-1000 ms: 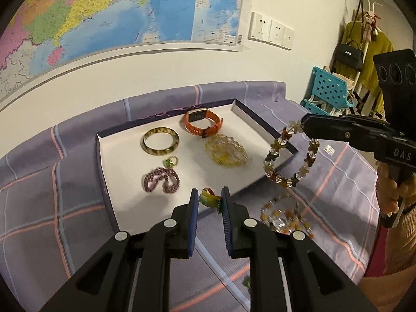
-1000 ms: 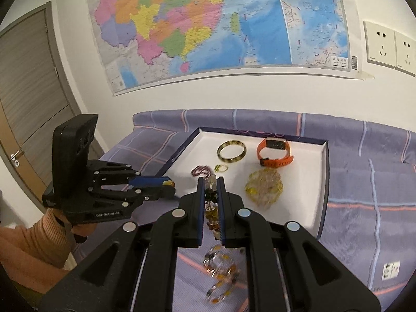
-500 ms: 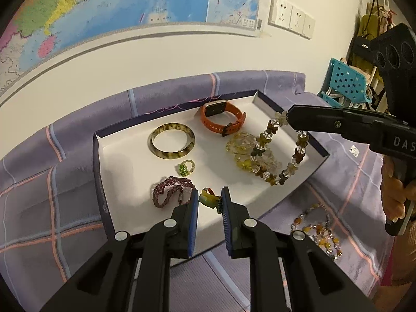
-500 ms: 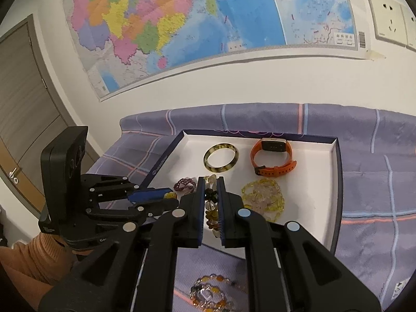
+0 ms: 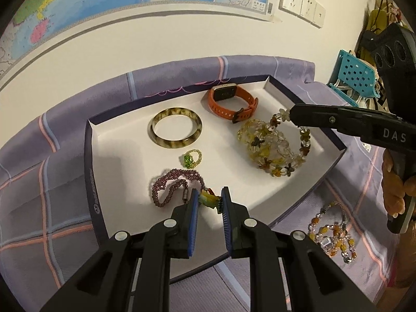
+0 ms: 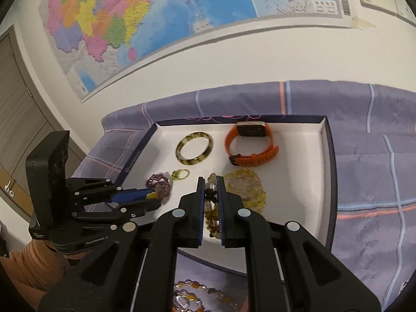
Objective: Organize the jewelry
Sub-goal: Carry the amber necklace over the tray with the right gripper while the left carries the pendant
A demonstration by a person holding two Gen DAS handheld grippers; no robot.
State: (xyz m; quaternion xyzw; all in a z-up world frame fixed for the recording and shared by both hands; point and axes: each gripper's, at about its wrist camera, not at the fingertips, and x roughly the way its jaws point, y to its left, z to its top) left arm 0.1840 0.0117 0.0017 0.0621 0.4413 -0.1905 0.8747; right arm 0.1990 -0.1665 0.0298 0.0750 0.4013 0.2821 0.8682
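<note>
Holding a small yellow-green beaded piece between the pads of the left gripper, jaws closed on it, over the near edge of the white tray, just beside the purple beaded bracelet.

Pinching a flower-bead bracelet in the right gripper, jaws clamped tight on the beads, loop dangling over the yellow crystal bracelet near the tray's right edge (whether the loop is touching that bracelet cannot be told).

Counting five pieces lying in the tray: one tortoiseshell bangle toward the far edge, one orange smartwatch by the far right corner, one yellow crystal bracelet below the watch, one small green beaded ring near the middle, one purple beaded bracelet toward the near edge. Adding the two pieces in the grippers, seven over the tray in all.

Lying outside the tray, one amber-and-clear bead strand on the purple plaid cloth, off the tray's near right corner.

Showing one hand on the right gripper's handle, and one orange ribbed sleeve behind the left gripper.

Hanging on the wall behind, one coloured map.
</note>
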